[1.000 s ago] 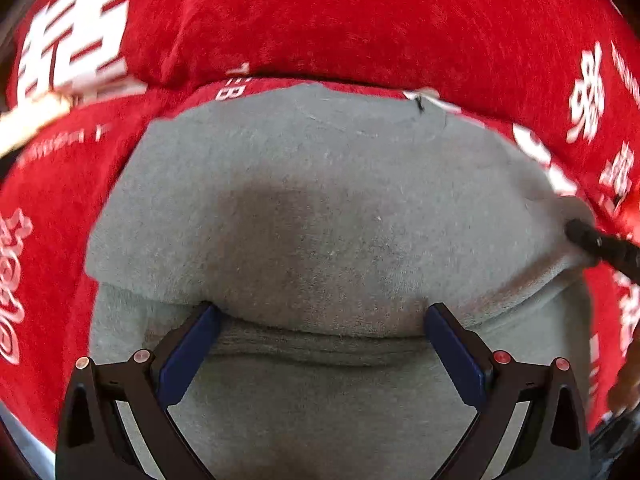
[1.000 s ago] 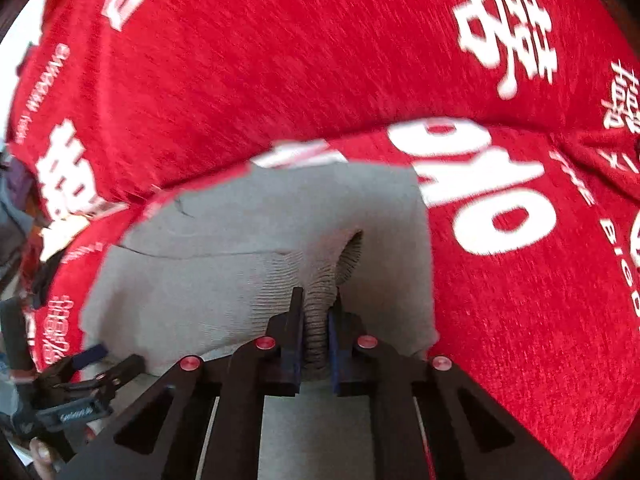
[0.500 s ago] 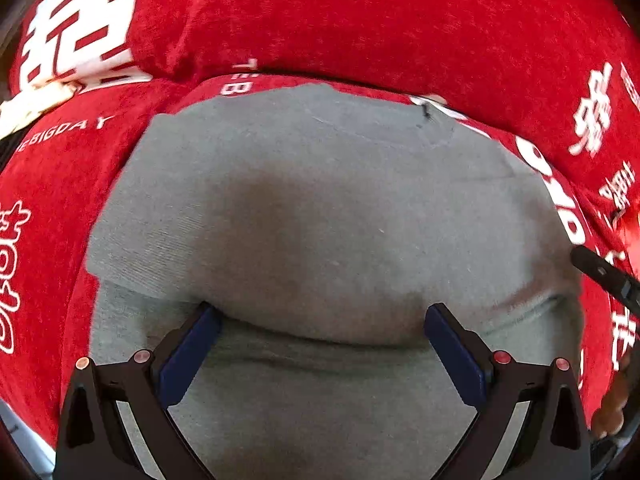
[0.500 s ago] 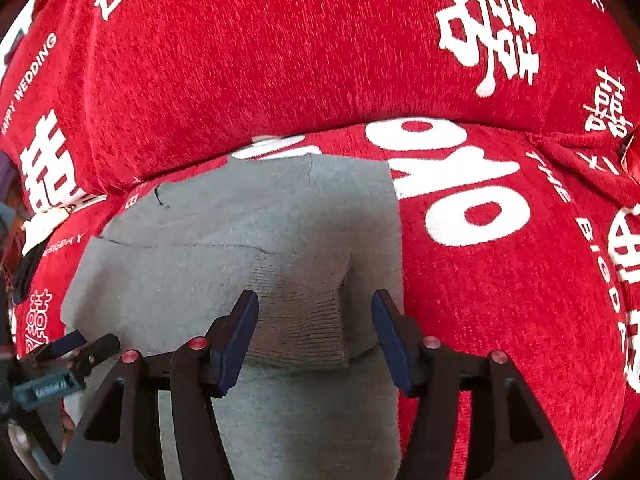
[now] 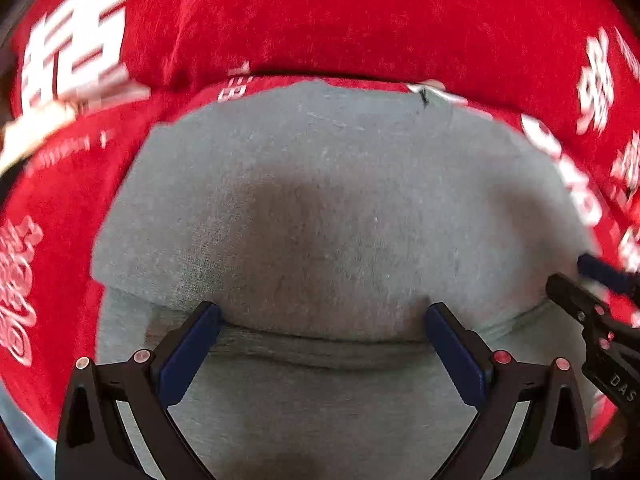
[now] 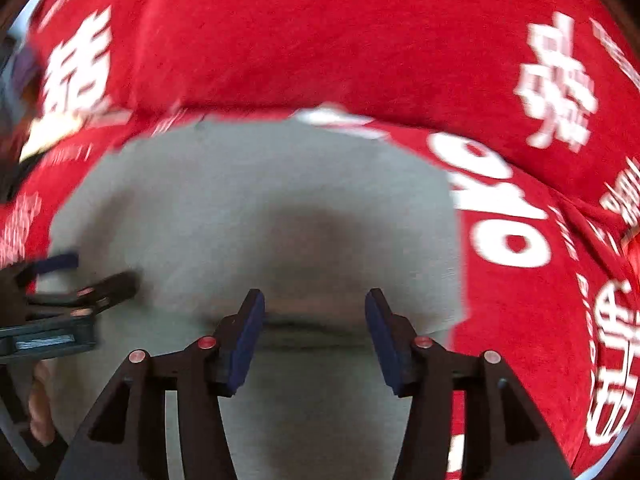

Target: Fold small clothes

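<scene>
A grey knit garment [image 5: 328, 200] lies folded on a red cloth with white lettering; its folded edge runs across just in front of both grippers. It also fills the middle of the right wrist view [image 6: 256, 200]. My left gripper [image 5: 320, 314] is open, fingers spread wide at the fold edge, holding nothing. My right gripper [image 6: 314, 300] is open and empty at the fold edge near the garment's right side. The right gripper also shows at the right edge of the left wrist view [image 5: 592, 292]; the left gripper shows at the left of the right wrist view [image 6: 80, 284].
The red cloth [image 5: 360, 20] covers the surface and rises into a padded hump behind the garment. White characters are printed on it [image 6: 496, 200]. A pale object [image 5: 28, 136] lies at the far left edge.
My right gripper let go of the garment's ribbed edge, opened, and moved left over the garment. The left gripper stayed open at the fold edge.
</scene>
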`<state>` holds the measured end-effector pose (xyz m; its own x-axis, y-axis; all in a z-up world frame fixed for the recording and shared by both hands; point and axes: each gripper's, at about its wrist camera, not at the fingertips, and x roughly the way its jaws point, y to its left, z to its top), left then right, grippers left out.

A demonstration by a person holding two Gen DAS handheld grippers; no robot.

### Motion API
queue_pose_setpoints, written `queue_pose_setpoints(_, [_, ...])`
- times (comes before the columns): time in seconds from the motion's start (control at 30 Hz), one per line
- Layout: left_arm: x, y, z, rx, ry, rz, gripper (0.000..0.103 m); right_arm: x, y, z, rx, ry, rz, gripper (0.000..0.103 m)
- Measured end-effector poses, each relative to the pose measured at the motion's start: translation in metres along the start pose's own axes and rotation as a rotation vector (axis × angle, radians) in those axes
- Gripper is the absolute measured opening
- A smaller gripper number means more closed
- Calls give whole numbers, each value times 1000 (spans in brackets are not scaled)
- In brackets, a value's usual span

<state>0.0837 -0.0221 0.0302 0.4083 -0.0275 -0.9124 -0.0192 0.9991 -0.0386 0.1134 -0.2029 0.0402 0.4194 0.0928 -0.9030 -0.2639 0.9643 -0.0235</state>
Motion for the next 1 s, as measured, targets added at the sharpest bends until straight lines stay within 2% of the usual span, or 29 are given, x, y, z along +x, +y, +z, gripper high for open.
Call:
queue_pose_setpoints(0.03, [-3,0,-5,17,-11,-2,102,8,3,-4,-22,21,-29,57])
queue_pose_setpoints(0.1, [-8,5,-15,37,10,3,102,6,-3,-11,-19,-8,-28,60])
queue_pose_setpoints(0.17, [-13,13,-27,44,18,36,102,0,-16,-18,4,24,-41,63])
queue_pose_setpoints(0.23, [-20,27,-37,-13,18,26,102,-8,-28,-26,28,45,-82,64])
queue_pose_setpoints(0.3, [-24,36,-40,-89,18,-13,102,-20,-33,-33,68,27,-25,64])
queue_pose_setpoints(0.37, [-21,34,-38,-134,31,-58,102,-27,-22,-36,78,20,53,65])
queue_pose_setpoints(0.47, [-16,16,-39,-76,43,-55,102,-21,17,-37,-30,37,97,66])
queue_pose_setpoints(0.5, [-12,9,-41,-38,55,-20,102,-17,28,-39,-57,50,103,67])
queue_pose_setpoints(0.57, [-13,3,-48,20,46,17,103,-3,44,-49,-115,83,94,75])
queue_pose_setpoints(0.6, [-17,5,-53,20,49,5,103,-6,47,-53,-144,33,66,78])
queue_pose_setpoints(0.63, [-19,9,-58,17,57,-7,103,-9,49,-59,-167,16,36,82])
queue_pose_setpoints(0.77, [-36,21,-89,57,45,-29,103,-22,28,-89,-156,0,92,82])
queue_pose_setpoints(0.9, [-47,35,-120,83,84,-64,102,-48,16,-145,-263,-52,81,82])
queue_pose_setpoints(1.0, [-54,33,-143,192,102,-40,103,-61,5,-178,-335,-70,66,82])
